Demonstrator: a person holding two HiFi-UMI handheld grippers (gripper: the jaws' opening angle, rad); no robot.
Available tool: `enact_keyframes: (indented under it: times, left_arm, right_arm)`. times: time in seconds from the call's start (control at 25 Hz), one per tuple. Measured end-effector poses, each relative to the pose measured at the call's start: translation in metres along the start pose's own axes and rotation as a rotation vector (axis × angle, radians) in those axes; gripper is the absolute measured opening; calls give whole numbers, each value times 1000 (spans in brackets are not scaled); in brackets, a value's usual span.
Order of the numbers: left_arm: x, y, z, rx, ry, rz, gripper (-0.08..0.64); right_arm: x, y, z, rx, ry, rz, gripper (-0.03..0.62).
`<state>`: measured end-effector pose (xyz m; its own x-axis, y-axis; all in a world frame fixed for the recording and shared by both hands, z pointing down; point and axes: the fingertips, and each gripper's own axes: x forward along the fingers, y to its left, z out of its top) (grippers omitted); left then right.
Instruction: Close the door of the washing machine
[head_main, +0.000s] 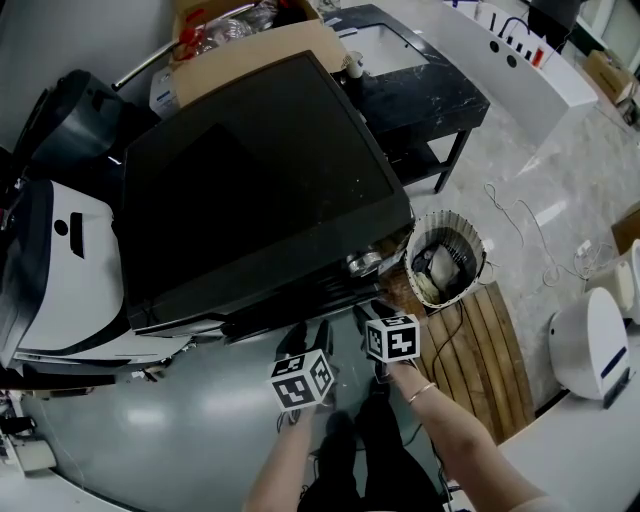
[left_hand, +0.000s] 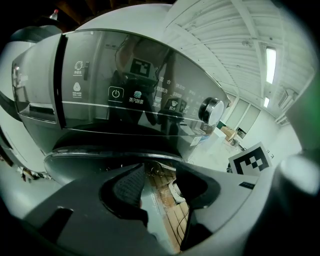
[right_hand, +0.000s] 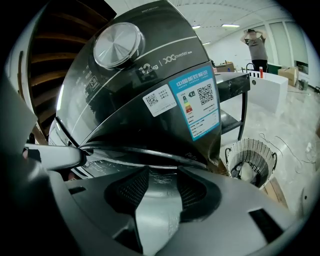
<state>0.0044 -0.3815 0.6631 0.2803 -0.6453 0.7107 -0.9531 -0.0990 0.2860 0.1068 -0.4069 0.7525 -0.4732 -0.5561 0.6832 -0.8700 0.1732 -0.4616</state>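
Note:
The washing machine (head_main: 250, 170) is dark on top, and its glossy control panel (left_hand: 135, 95) carries a silver knob (left_hand: 212, 111) (right_hand: 118, 45). Below the panel's front edge spreads the grey rounded door (head_main: 170, 430) (right_hand: 160, 172). I cannot tell whether it is latched. My left gripper (head_main: 305, 338) (left_hand: 160, 185) hovers just in front of the panel's lower rim, angled downward, open with nothing between its pads. My right gripper (head_main: 372, 312) (right_hand: 160, 192) is beside it under the knob corner, also open and empty, with scratched grey door surface showing through the gap.
A wicker basket (head_main: 445, 262) (right_hand: 250, 162) stands right of the machine on wooden slats (head_main: 480, 350). A black table (head_main: 420, 95) sits behind it, a cardboard box (head_main: 250, 45) at the back and a white appliance (head_main: 60, 260) at the left. A person (right_hand: 257, 42) stands far off.

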Motion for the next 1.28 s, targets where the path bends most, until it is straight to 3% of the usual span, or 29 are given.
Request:
enact_keyframes:
  times: [0.32,0.6,0.92,1.28]
  left_arm:
    - [-3,1,-6,-17,17,-19,213]
    - [-11,3,-8,21,10,-19,213]
    - [-39,11,-7,47,-11,-21,195]
    - [-92,30,-6,107,-63,-2,115]
  right_arm:
    - [-4,1,-4,16,2,-17,176]
    - [-17,10,-7,6,-17,-22,166]
    - [-51,45,1,-20,-68,-1,163]
    - [-109,102,9,-73,-148,28,149]
